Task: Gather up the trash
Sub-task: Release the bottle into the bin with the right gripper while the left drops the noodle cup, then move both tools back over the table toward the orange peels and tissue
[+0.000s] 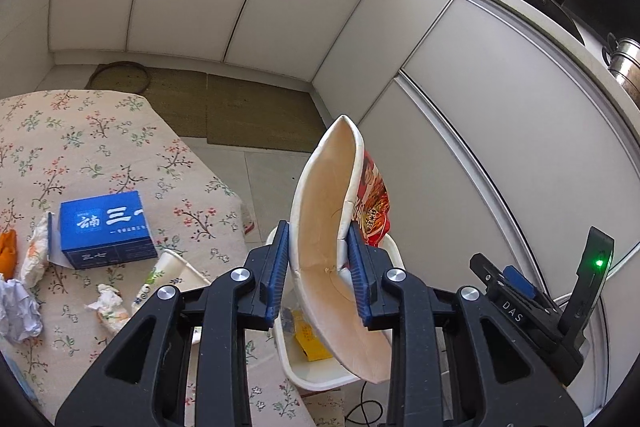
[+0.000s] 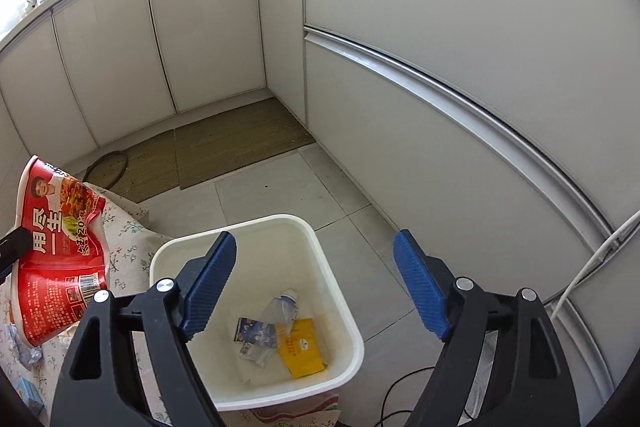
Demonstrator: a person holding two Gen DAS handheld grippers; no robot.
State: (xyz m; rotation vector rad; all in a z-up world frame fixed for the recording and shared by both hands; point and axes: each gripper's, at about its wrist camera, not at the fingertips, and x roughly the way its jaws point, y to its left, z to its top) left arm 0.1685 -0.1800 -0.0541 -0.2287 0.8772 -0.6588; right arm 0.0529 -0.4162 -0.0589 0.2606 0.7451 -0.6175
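squeezing noodle bowl (image 1: 332, 227) in left claw (image 1: 318, 263)

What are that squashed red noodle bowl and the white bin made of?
Noodle bowl: likely coated paper; it creases flat in the left gripper, matte cream inside, glossy red print outside. Bin: probably plastic; smooth, slightly glossy white walls with a rounded moulded rim.

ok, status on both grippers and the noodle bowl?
Left gripper shut on noodle bowl, squashed flat, held over the bin. Right gripper open, empty, above the bin. Nothing in the way; more trash on the table.
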